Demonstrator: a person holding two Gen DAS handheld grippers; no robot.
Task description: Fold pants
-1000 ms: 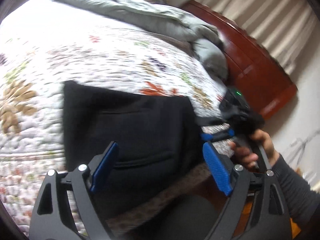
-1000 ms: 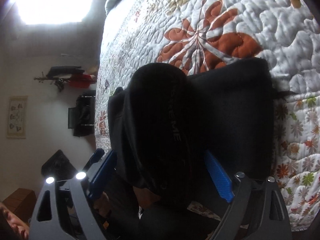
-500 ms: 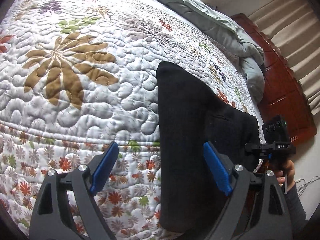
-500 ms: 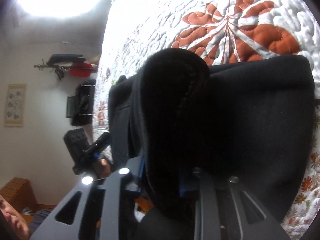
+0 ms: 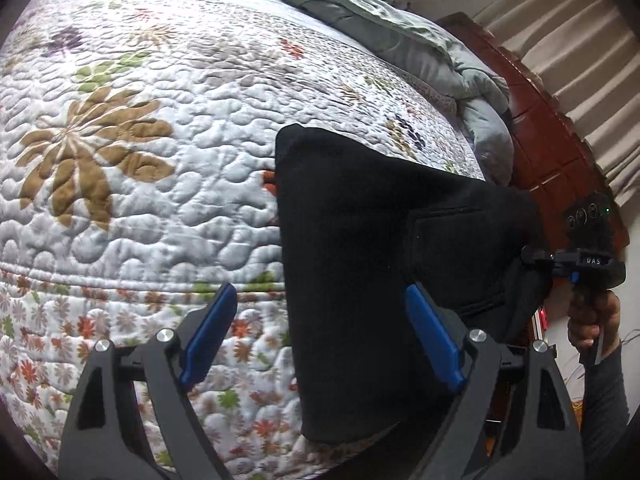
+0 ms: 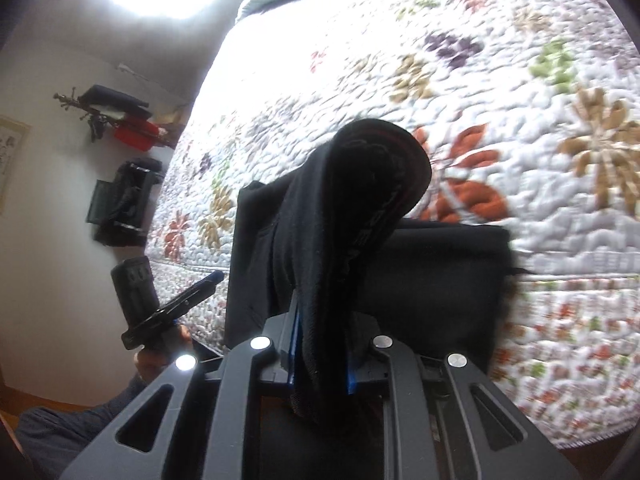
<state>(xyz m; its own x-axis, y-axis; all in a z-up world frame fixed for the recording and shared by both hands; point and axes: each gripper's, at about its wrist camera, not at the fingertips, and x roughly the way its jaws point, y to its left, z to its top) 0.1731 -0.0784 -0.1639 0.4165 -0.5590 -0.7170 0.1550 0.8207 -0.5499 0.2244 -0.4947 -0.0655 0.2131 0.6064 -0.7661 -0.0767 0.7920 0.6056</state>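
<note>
Black pants (image 5: 360,240) lie folded on the flowered quilt (image 5: 140,160) and hang over the bed's near edge. My left gripper (image 5: 320,340) stands open just above them, its blue fingers astride the pants' left edge without touching. In the right wrist view my right gripper (image 6: 320,344) is closing, its pads pressed on a bunched fold of the pants' waistband (image 6: 360,184), which it holds up off the rest of the pants (image 6: 440,272). The left wrist view shows the right gripper (image 5: 532,258) in a hand at the pants' right edge.
A crumpled grey duvet (image 5: 400,28) lies along the far side of the bed. A dark wooden bed board (image 5: 552,152) and beige curtains (image 5: 580,40) stand to the right. A wall with dark hanging objects (image 6: 120,204) lies to the left of the bed.
My right gripper has shut on the waistband and lifted it. My left gripper has swung left and lower, from above the pants' middle to their left edge, still open.
</note>
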